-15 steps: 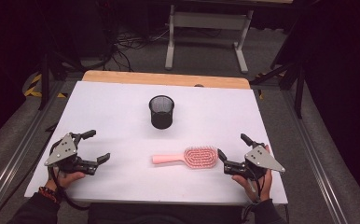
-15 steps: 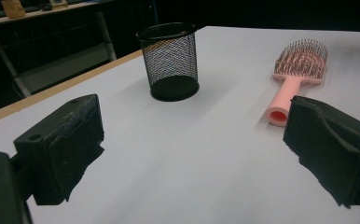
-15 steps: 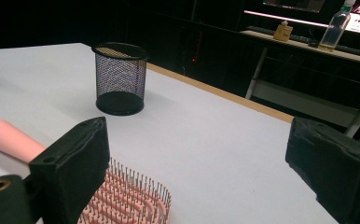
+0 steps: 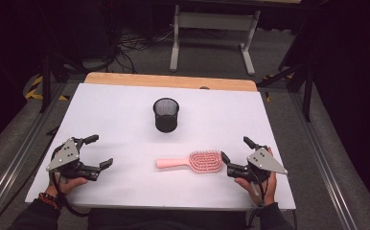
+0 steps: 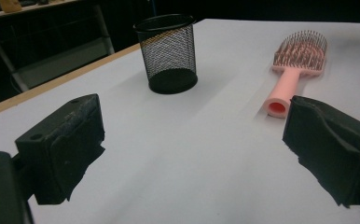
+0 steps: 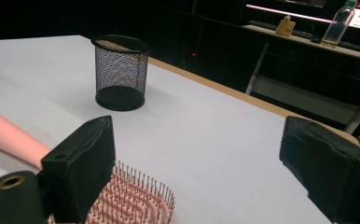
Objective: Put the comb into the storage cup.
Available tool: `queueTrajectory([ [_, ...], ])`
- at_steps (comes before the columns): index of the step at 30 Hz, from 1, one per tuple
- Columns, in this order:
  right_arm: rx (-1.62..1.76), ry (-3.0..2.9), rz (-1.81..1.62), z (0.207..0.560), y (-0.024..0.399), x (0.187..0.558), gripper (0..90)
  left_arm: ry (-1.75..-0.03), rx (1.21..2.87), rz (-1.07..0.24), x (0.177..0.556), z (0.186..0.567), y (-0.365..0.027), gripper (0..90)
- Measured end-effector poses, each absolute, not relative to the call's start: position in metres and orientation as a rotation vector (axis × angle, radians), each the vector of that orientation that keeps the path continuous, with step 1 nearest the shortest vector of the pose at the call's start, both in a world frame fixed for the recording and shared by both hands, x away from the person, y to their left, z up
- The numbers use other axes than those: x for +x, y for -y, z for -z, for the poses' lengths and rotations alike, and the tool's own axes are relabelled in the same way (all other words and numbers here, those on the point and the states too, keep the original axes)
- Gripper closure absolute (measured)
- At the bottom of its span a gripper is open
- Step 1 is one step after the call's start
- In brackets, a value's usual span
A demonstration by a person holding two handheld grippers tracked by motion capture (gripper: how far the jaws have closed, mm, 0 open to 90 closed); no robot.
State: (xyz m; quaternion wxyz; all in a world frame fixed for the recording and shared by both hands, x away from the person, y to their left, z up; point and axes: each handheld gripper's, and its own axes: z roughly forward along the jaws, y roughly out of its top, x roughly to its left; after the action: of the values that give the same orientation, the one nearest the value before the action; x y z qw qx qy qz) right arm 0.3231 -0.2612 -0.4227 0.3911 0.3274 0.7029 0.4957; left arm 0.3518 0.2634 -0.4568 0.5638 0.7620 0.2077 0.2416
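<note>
— While both tools sit agape, where's the hairbrush (image 4: 196, 161)?
— Flat on the worktop (image 4: 125, 103), near the right tool (image 4: 236, 154); left tool (image 4: 96, 151) idle.
— Next?
— Probably grasp it, then reach the far mesh cup (image 4: 166, 114).

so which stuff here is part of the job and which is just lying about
In the job: hairbrush, mesh cup, left gripper, right gripper, both open.
Lying about: bottle on the far desk, metal stand on the floor.

Lying between the tongs: one pink hairbrush (image 4: 195, 161). Standing beyond them: one black mesh cup (image 4: 166, 114). Resting open: two grippers.
</note>
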Motion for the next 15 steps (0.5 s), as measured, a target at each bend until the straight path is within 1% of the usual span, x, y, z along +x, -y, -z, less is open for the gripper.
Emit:
queueTrajectory([
  [4,0.795,-1.824,-1.268,0.422,0.252,0.323,17.8,-0.483,1.792,-0.574,0.351,0.456,-0.262,6.2],
  [6,0.784,-1.844,-1.279,0.421,0.247,0.323,18.0,-0.485,1.801,-0.571,0.352,0.457,-0.262,6.3],
  [9,0.764,-1.866,-1.289,0.420,0.237,0.325,21.1,-0.489,1.809,-0.567,0.354,0.458,-0.261,6.4],
  [13,0.769,-1.883,-1.310,0.418,0.226,0.329,29.2,-0.490,1.815,-0.563,0.354,0.458,-0.261,6.5],
  [14,0.769,-1.894,-1.322,0.417,0.222,0.330,34.2,-0.487,1.817,-0.564,0.353,0.458,-0.261,6.6],
  [15,0.769,-1.894,-1.322,0.417,0.222,0.330,34.2,-0.487,1.817,-0.564,0.353,0.458,-0.261,6.6],
])
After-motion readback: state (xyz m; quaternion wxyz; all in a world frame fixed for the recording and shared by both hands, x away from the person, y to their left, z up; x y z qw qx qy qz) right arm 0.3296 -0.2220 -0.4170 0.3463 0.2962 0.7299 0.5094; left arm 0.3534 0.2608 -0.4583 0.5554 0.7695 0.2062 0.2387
